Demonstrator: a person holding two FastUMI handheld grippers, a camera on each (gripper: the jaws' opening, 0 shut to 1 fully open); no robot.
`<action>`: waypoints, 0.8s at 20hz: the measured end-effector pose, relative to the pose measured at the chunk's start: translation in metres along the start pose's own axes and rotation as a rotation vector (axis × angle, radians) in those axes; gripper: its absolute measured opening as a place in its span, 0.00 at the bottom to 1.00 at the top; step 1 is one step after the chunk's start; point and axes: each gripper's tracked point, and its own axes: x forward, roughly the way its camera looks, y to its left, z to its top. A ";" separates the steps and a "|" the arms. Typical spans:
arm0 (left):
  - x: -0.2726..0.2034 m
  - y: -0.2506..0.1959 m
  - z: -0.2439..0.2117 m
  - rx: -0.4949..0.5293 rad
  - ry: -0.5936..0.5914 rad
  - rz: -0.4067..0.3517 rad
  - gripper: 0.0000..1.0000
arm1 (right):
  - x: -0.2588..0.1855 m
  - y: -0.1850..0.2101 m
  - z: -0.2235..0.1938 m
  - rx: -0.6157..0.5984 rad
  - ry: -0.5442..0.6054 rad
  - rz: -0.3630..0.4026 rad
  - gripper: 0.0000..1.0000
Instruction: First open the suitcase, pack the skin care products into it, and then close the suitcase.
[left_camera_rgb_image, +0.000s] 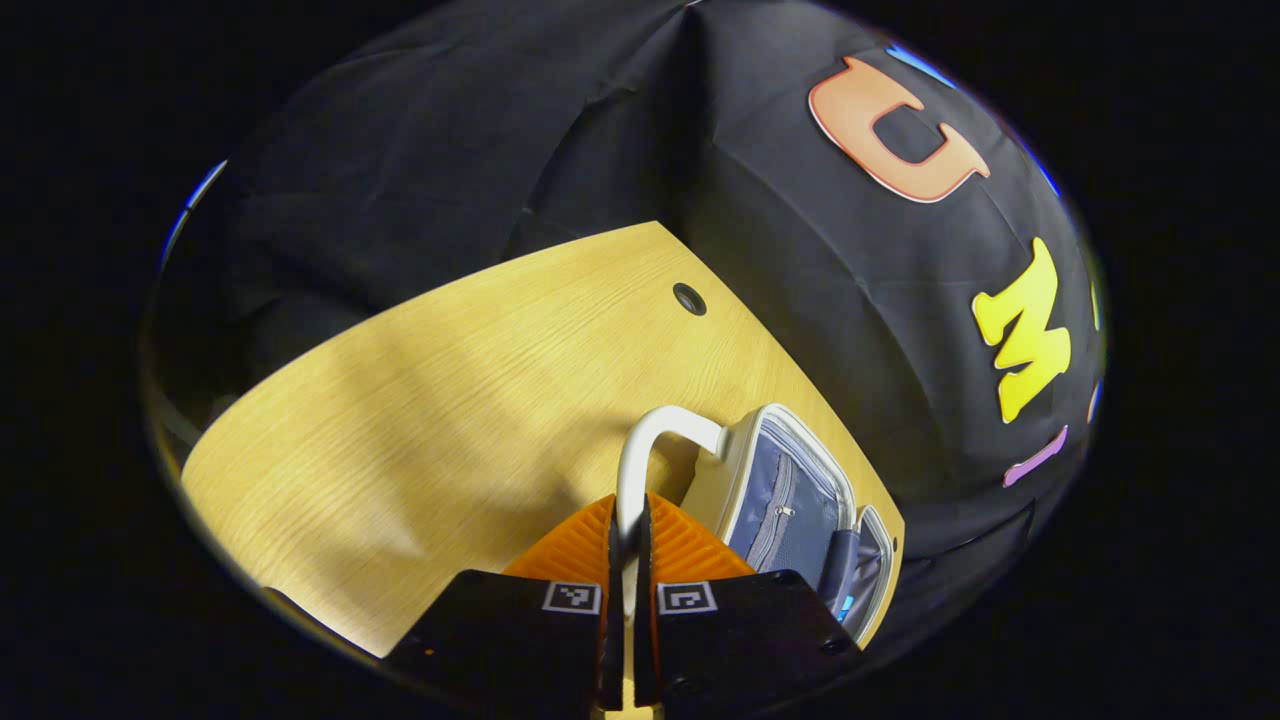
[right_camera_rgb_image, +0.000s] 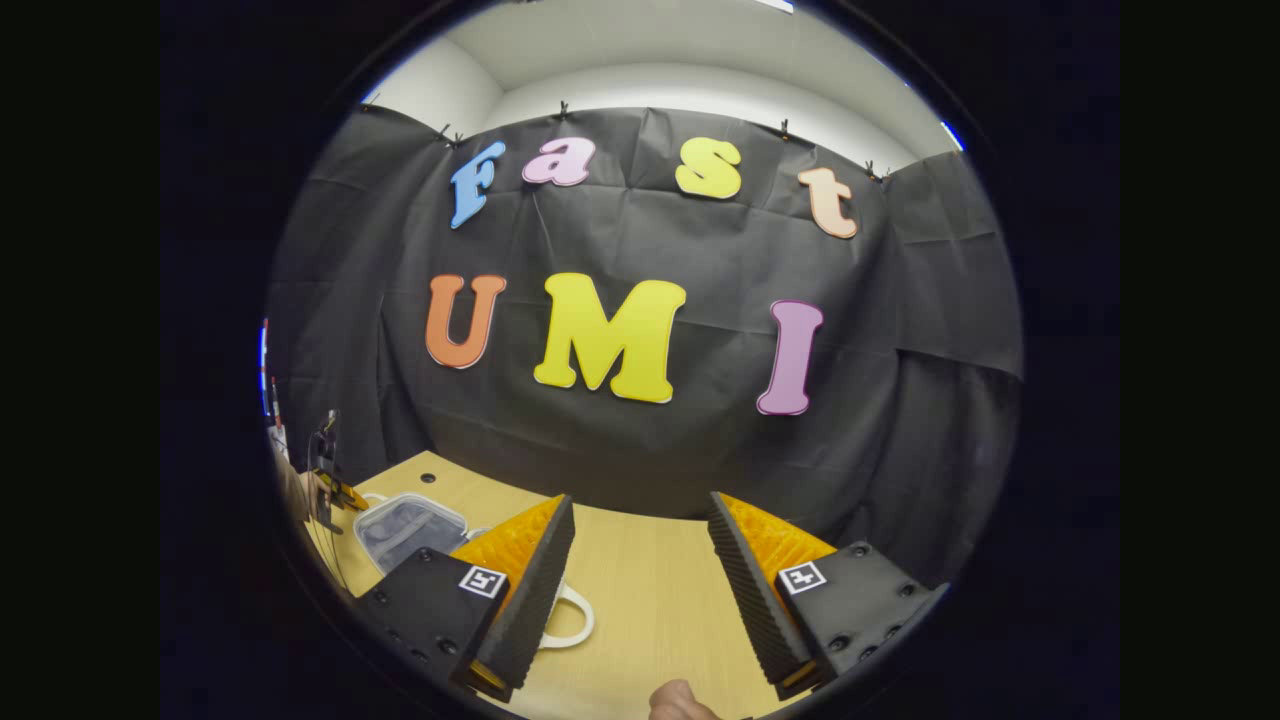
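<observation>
In the left gripper view a small cream suitcase (left_camera_rgb_image: 790, 500) lies open on the wooden table, showing its grey-blue lining and a zip pocket. My left gripper (left_camera_rgb_image: 630, 525) is shut on the white handle (left_camera_rgb_image: 650, 435) of one half. In the right gripper view the same open half (right_camera_rgb_image: 408, 528) sits at the far left, with the left gripper (right_camera_rgb_image: 325, 485) and a hand on it. A second white handle (right_camera_rgb_image: 575, 620) peeks out behind my right gripper's left finger. The right gripper (right_camera_rgb_image: 640, 505) is open wide above the table, with nothing between its fingers.
The light wooden table (left_camera_rgb_image: 400, 400) has a round cable hole (left_camera_rgb_image: 689, 298) near its back corner. Black cloth walls close in behind and beside the table. A fingertip (right_camera_rgb_image: 680, 702) shows at the bottom of the right gripper view.
</observation>
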 end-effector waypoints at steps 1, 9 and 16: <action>-0.007 -0.008 0.006 0.016 -0.017 -0.001 0.06 | 0.001 -0.004 0.004 -0.004 -0.012 0.009 0.80; -0.081 -0.115 0.048 0.192 -0.184 -0.073 0.03 | 0.005 -0.035 0.018 0.050 -0.052 0.102 0.80; -0.136 -0.214 0.016 0.369 -0.253 -0.144 0.03 | 0.000 -0.045 0.023 0.025 -0.077 0.185 0.79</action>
